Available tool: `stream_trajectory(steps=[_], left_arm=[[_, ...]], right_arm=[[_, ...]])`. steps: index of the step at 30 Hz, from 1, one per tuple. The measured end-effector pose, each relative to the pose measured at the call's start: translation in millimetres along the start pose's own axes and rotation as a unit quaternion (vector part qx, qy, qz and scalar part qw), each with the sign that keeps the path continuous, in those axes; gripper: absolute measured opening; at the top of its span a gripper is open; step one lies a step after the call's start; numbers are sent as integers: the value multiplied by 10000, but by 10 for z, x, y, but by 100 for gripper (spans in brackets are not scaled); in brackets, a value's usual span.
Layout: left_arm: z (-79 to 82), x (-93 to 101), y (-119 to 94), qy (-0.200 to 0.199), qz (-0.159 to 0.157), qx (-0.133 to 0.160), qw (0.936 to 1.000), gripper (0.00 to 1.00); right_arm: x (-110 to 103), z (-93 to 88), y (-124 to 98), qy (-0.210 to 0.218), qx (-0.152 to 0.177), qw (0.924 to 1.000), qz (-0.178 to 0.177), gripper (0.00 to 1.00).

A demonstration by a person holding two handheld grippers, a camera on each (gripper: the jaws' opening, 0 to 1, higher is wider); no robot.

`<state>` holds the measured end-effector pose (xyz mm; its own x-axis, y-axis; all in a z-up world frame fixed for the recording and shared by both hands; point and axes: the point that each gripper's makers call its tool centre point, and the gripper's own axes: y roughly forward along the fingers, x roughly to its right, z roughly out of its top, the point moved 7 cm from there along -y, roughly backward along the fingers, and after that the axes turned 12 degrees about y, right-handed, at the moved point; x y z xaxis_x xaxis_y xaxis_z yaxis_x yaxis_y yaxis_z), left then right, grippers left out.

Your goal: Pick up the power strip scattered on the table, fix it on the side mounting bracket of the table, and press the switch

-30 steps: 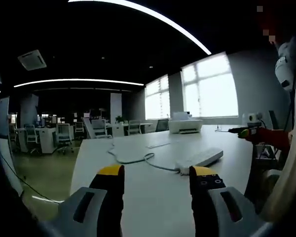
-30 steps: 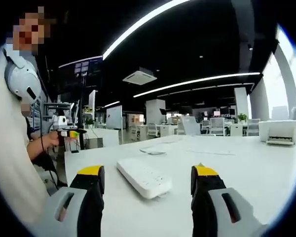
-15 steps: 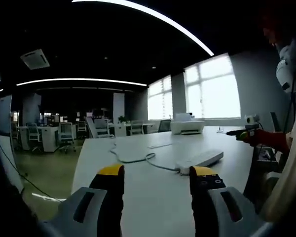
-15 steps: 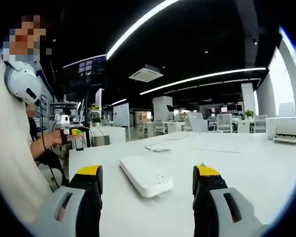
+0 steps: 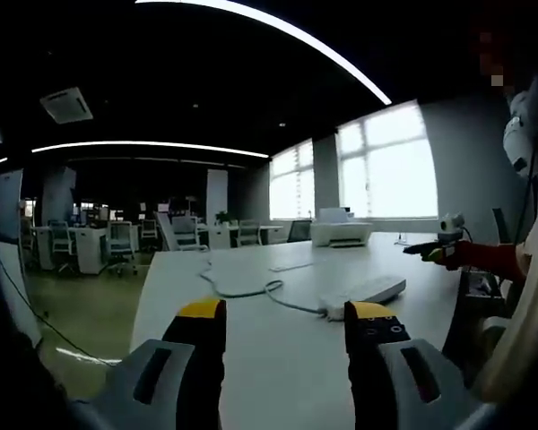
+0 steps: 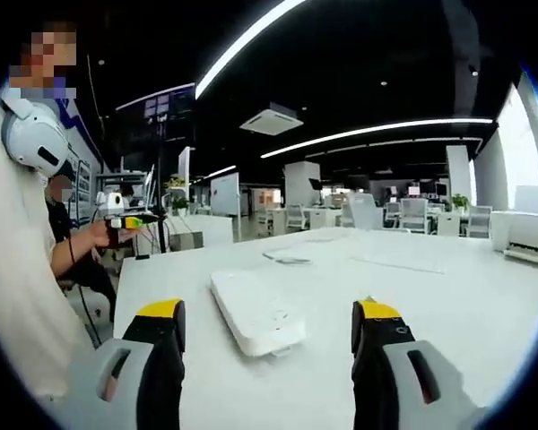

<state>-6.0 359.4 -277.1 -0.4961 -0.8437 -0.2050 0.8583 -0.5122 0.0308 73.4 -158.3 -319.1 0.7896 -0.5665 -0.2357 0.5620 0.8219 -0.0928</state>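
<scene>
You are at the pick-up step: the white table (image 6: 484,296) carries the power strip (image 6: 254,312) lying flat near its near edge, its cable (image 5: 242,291) trailing toward the far end. Your right gripper (image 6: 273,336) stands wide and empty with the strip between its jaws' line, and your left gripper (image 5: 285,327) is equally wide and empty. Next, I judge, you need to bring the right jaws down across the strip's narrow width and close.

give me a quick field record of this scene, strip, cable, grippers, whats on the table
power strip: white, lying flat on the white table, not held
cable: runs from the strip's end in a loop across the tabletop
left gripper: open, empty, above the table, strip ahead to its right
right gripper: open, empty, strip lying ahead between its jaws
printer: white, at the table's far end near the windows
mounting bracket: cannot tell
task stage: strip not yet picked up
</scene>
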Motion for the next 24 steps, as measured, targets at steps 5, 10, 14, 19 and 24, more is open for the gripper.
stream_trajectory(steps=[5, 10, 14, 19, 24], left_arm=[[17, -11, -14, -6, 34, 17, 10000, 57], [8, -16, -46, -38, 62, -16, 10000, 57], [9, -5, -57, -35, 59, -34, 10000, 57], [14, 32, -57, -59, 18, -17, 10000, 57], [-3, 57, -61, -86, -20, -21, 10000, 57]], right_arm=[[17, -26, 65, 32, -31, 10000, 61, 71], [15, -58, 149, 49, -98, 9998, 146, 71], [27, -68, 176, 55, -144, 9997, 183, 71], [22, -69, 230, 22, -188, 9995, 252, 71], [34, -73, 279, -15, -266, 9992, 291, 71]])
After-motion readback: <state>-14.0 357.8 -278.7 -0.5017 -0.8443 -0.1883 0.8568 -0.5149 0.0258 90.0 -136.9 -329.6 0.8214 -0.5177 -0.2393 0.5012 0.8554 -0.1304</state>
